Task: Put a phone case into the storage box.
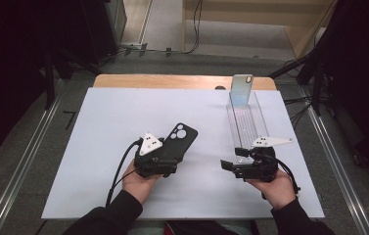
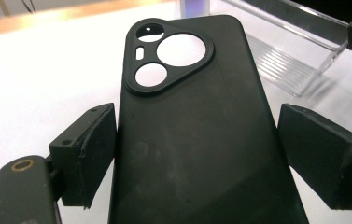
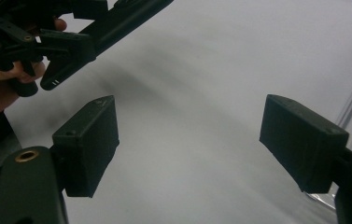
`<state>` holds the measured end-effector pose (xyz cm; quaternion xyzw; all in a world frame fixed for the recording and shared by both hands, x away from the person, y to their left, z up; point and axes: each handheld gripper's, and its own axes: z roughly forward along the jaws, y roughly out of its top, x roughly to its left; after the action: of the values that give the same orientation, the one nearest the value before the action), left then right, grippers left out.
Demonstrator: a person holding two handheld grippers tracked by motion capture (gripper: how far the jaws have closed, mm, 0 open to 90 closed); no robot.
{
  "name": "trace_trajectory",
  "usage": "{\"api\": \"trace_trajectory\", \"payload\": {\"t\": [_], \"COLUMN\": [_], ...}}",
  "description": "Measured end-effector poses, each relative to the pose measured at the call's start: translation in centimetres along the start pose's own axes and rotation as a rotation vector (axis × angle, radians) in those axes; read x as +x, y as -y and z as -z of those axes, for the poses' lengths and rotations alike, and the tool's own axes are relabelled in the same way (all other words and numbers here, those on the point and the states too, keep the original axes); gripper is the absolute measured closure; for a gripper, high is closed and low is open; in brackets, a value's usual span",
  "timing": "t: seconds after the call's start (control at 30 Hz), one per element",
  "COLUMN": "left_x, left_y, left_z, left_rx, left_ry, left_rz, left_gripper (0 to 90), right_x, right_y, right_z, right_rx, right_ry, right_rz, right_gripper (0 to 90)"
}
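Your table [image 1: 113, 147] carries a white sheet over a wooden top — a strip of bare wood shows along the far edge, at the upper middle of the high view. On the white you have a black phone case [image 1: 178, 142] just left of centre, and a clear plastic rack [image 1: 247, 120] at the upper right — a pale phone case [image 1: 241, 89] stands upright in its far end.

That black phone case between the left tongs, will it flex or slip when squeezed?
The case is probably light and a bit bendy: its camera holes show the white table through, so it looks empty. The matte surface should grip the pads fairly well. Lying flat, it is unlikely to tip.
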<state>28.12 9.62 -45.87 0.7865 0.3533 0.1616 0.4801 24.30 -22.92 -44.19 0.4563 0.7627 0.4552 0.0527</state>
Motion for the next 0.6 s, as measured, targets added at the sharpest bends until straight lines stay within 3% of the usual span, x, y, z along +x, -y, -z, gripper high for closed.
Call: {"api": "trace_trajectory", "payload": {"t": [0.2,0.3,0.47,0.6], "left_x": [-0.7,-0.9,-1.3,-1.6], "left_y": [0.5,0.7,0.9,0.9], "left_z": [-0.4,-0.7,-0.9,-1.1], "left_rx": [-0.029,-0.030,-0.043,-0.064], "left_ry": [-0.026,-0.012,-0.013,0.014], "left_rz": [-0.013,0.016,0.033,0.044], "left_gripper": [14.3,14.3,14.3,14.3], "right_x": [0.7,1.0,1.4,1.6], "right_y": [-0.5,-0.8,-1.4,-2.0], "right_z": [-0.2,-0.4,-0.7,-0.9], "right_rx": [-0.013,-0.019,-0.029,-0.032], "right_ry": [0.010,0.007,0.005,0.003], "right_rz": [-0.023,-0.033,-0.044,-0.062], "right_gripper": [17.9,17.9,17.9,18.2]}}
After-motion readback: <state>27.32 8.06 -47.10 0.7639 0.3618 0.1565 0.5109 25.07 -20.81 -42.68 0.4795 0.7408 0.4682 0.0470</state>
